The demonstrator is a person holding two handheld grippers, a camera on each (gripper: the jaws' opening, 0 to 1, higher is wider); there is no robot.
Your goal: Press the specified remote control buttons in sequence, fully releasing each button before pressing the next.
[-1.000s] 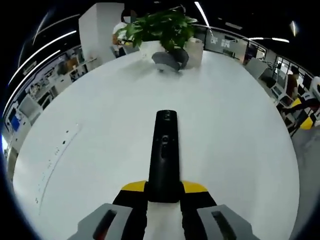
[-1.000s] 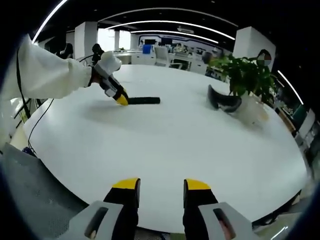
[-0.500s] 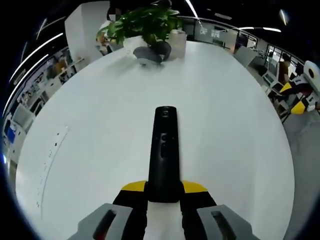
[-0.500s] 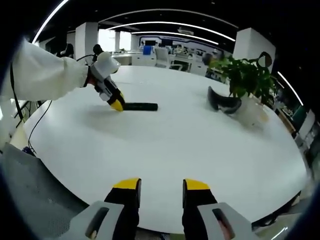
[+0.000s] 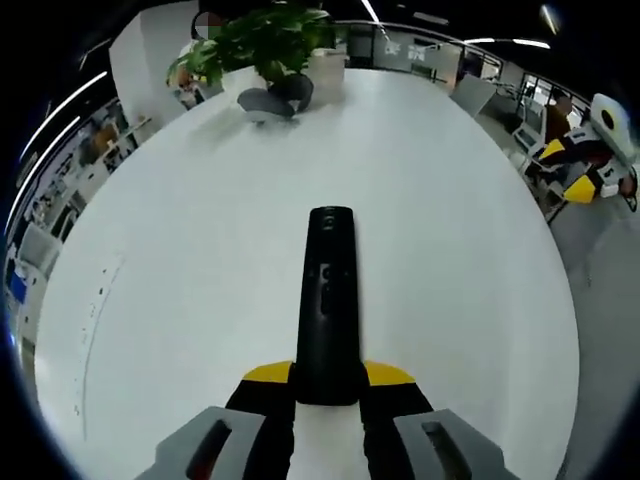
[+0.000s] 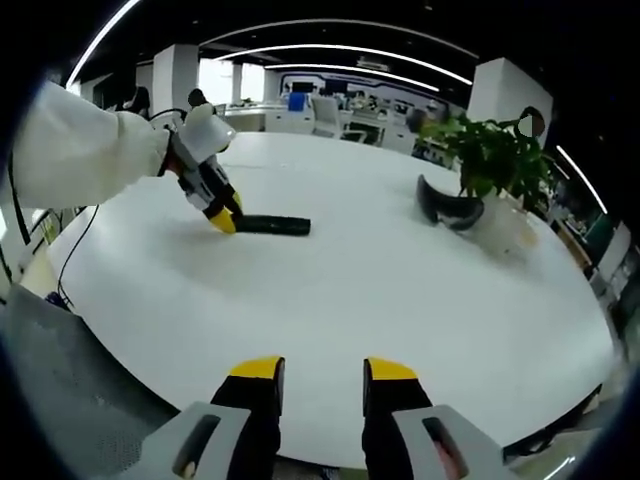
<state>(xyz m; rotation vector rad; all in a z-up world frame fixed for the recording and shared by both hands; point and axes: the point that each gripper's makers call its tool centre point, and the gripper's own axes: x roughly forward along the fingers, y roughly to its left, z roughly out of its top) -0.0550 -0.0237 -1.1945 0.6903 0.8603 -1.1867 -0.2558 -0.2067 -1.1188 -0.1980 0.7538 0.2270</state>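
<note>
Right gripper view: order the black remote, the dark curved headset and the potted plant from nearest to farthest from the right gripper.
From the right gripper:
1. Black remote, left of centre on the white table, held by the left gripper.
2. Dark curved headset, far right.
3. Potted plant, just behind the headset.

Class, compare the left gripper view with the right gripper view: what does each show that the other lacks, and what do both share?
Left gripper view alone: the buttons on the remote and a printed strip on the table. Right gripper view alone: the person's white sleeve, a cable hanging off the table edge, and the right gripper's own open jaws. Both: the white table, the remote shut in the left gripper, the plant, and the dark headset beside it.
</note>
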